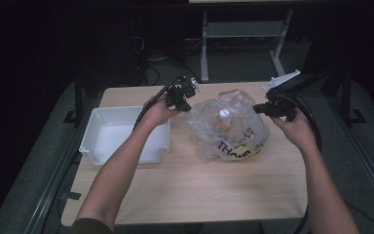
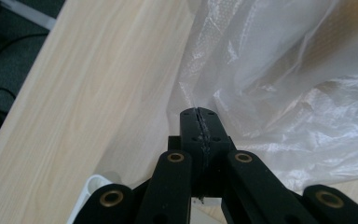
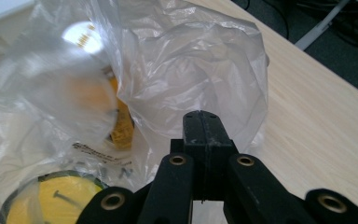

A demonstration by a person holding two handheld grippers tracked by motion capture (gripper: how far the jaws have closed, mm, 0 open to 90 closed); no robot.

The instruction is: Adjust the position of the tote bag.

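Bag mid-counter, right of tray. Left tool clamped on the bag's left film; right tool closed at its right edge, grip uncertain. Risk: pulling apart could tear film, tip bottle inside.

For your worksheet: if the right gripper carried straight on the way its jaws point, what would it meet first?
Most likely the clear plastic bag. The right gripper has its jaws shut, and the crumpled film rises directly beyond their tips. Whether the tips already touch or pinch the film is unclear; depth is hard to judge.
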